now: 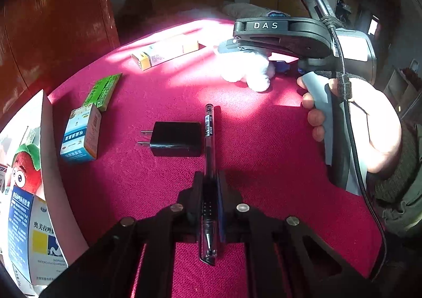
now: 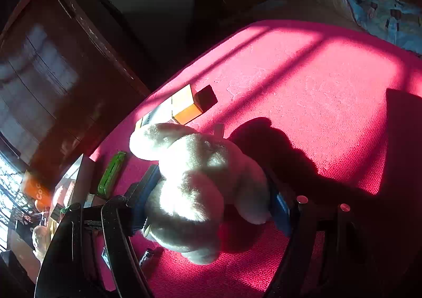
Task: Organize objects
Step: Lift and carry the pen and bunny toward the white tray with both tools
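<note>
We see the left gripper (image 1: 209,192) squeezed tight on a black pen (image 1: 209,166), which pokes out ahead past a black charger (image 1: 175,139). Our right gripper (image 2: 211,200) sits wide around a fluffy white toy (image 2: 200,187), pads against its sides, on the red cloth (image 2: 316,113).

Black charger (image 1: 176,139) beside pen (image 1: 209,145)
</note>
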Demonstrator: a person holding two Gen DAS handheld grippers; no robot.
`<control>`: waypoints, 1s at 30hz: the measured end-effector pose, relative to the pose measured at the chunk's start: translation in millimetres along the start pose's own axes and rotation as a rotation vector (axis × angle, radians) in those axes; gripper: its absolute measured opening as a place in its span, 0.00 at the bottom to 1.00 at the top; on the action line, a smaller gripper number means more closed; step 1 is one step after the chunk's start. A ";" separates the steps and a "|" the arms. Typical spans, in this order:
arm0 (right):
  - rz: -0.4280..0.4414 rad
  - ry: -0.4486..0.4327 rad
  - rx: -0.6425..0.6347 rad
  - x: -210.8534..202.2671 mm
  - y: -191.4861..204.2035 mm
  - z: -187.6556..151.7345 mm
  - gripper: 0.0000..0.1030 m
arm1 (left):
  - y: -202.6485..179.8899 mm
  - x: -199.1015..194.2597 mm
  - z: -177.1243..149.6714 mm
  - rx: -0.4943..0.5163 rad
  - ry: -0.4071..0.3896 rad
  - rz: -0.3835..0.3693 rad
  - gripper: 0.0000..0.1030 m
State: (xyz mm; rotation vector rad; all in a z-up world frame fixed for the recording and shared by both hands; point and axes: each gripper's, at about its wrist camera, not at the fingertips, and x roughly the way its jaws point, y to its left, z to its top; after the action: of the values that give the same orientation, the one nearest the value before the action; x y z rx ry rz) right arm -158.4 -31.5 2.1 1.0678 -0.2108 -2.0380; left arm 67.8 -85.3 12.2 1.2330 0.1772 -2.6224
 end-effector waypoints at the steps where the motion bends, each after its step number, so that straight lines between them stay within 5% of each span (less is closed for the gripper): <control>1: 0.000 0.000 0.000 0.0 0.0 -0.1 0.74 | -2.0 -3.6 -3.8 -0.006 -0.018 0.000 0.07; 13: 0.013 -0.016 -0.018 -7.9 5.1 -3.4 0.71 | -0.9 -44.7 -6.0 -0.085 -0.172 -0.003 0.07; 30: 0.080 -0.079 -0.155 -64.1 60.8 -14.9 0.71 | 11.5 -74.3 -10.7 -0.115 -0.262 0.040 0.07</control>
State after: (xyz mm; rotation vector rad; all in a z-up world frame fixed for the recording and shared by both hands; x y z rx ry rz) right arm -91.6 -22.3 61.1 0.8717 -0.1315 -1.9912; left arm 124.5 -82.1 62.6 0.8385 0.2493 -2.6651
